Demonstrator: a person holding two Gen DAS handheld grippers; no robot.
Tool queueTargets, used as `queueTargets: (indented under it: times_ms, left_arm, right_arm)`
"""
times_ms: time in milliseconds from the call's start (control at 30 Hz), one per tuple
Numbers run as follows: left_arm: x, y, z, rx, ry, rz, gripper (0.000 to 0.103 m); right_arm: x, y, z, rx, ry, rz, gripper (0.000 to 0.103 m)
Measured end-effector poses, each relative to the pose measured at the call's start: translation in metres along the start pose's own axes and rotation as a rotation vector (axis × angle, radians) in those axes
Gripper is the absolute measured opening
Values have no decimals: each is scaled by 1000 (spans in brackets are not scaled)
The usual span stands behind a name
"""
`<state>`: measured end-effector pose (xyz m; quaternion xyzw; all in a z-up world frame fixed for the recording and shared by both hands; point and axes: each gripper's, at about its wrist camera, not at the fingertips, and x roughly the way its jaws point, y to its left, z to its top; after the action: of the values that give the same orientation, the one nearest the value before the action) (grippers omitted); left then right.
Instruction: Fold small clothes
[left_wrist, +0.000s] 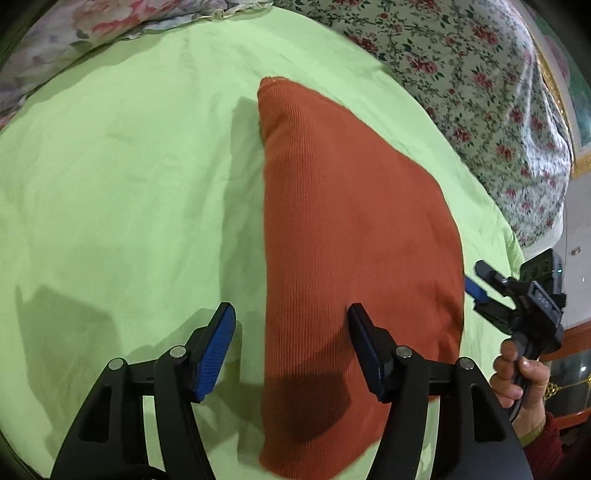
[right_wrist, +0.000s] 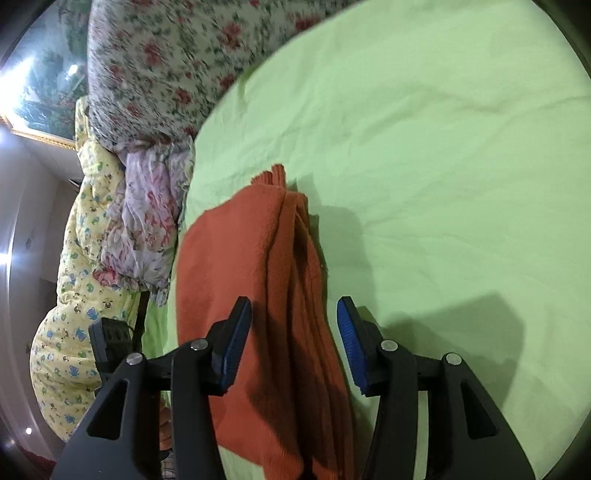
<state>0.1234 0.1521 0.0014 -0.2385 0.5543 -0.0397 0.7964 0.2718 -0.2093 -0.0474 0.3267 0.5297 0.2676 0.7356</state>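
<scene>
Orange knit garment (left_wrist: 354, 236) lies folded mid-bed (left_wrist: 129, 184), both hand-held grippers, left (left_wrist: 291, 350) & right (right_wrist: 295, 343), open w/ nothing gripped; maybe one fold left.

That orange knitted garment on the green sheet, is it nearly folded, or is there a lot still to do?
Looks nearly done: the orange ribbed knit garment lies doubled into a compact slab on the light green bedsheet, layered edges stacked along one side. Nothing is in hand; the left gripper and right gripper stand over it with jaws open. What's left, perhaps a final fold or smoothing.
</scene>
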Motion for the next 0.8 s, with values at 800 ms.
queueTargets:
  times_ms: [800]
  left_arm:
    - [-20, -14, -138, 354, 65, 179, 63]
  right_arm:
    - [-7, 23, -89, -234, 120, -148, 28]
